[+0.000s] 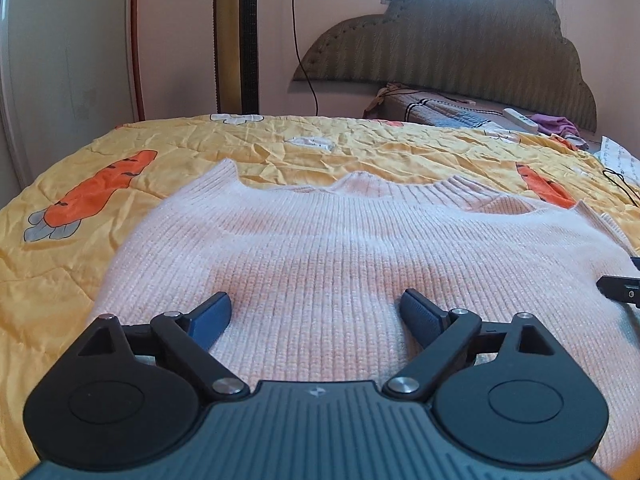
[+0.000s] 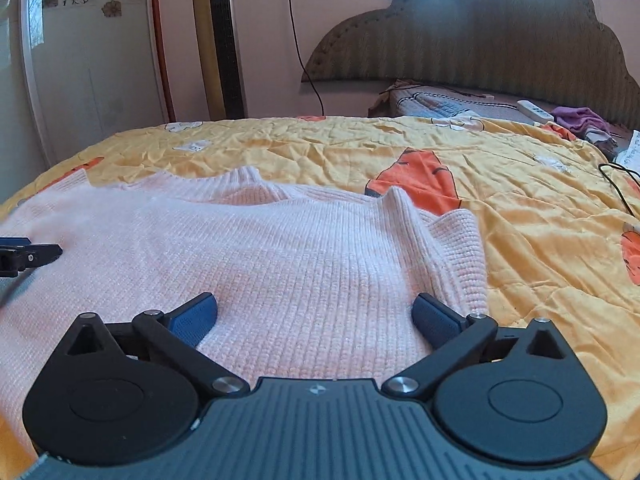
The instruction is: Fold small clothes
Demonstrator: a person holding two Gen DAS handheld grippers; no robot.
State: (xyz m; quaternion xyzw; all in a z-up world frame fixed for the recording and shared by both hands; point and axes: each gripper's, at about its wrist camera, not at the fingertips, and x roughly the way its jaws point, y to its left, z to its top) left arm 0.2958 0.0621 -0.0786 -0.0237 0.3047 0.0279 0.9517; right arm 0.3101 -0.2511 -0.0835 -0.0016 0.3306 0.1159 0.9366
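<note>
A pale pink knitted sweater lies flat on the yellow quilt, its ribbed neck pointing away from me. My left gripper hovers over the sweater's near part, jaws wide apart, blue pads empty. In the right wrist view the same sweater spreads left of centre, with a folded sleeve at its right edge. The right gripper is open too, above the knit near that sleeve, nothing between its pads. Each gripper's tip shows at the other view's edge.
The quilt carries orange carrot prints and covers the bed. Behind it stand a tower fan, a grey padded headboard, a white remote, purple cloth and a black cable at the far right.
</note>
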